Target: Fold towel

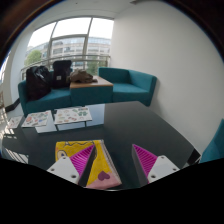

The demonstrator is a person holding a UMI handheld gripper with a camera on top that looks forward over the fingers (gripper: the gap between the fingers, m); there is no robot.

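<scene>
Holding a yellow towel at about seven o'clock, the gripper has its left pink pad lying on the cloth, while the right pad stands apart over the dark table; whether both fingers press it I cannot tell. Beyond, at eleven o'clock, papers lie on the table, and a teal sofa sits under the windows at twelve

White fingers with triangular magenta pads
</scene>
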